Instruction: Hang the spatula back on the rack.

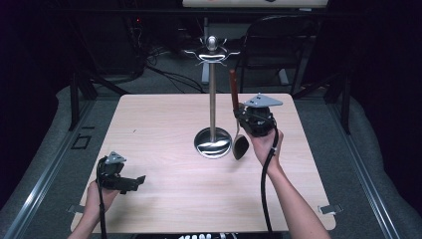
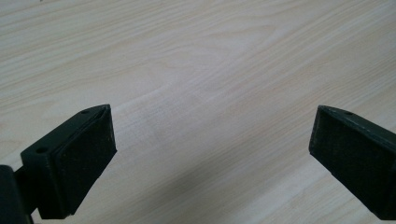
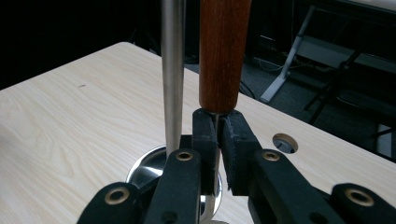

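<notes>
No brand, label or writing can be read on anything here. The right gripper (image 1: pixel 238 130) is held up over the middle of the pale wooden table (image 1: pixel 164 199), its hand (image 1: pixel 266 142) gripping it from below with the forearm running in from the bottom right and the cable trailing down along it; the grey three-cornered plate on its top faces the camera. Its jaws are clamped on the thin metal shank of a ladle with a reddish-brown wooden handle and a dark bowl (image 1: pixel 240 146) — the handle stands upright above the jaws, the bowl hangs below, close over the table. In the right gripper view the shank is pinched between the two pads just under the handle's lower end (image 3: pixel 222 56). Just beside the ladle stands a polished metal utensil stand with a round base, a slim upright pole and hooks under a ball top (image 1: pixel 213 99); its pole (image 3: pixel 173 70) rises just left of the handle, and the bowl hangs right next to the base rim. The left gripper (image 1: pixel 130 183) lies low near the table's near left corner, held level in its hand (image 1: pixel 99 195) — jaws spread wide with bare tabletop (image 2: pixel 201 70) between them. A dark chair (image 1: pixel 278 45) stands beyond the far edge.
</notes>
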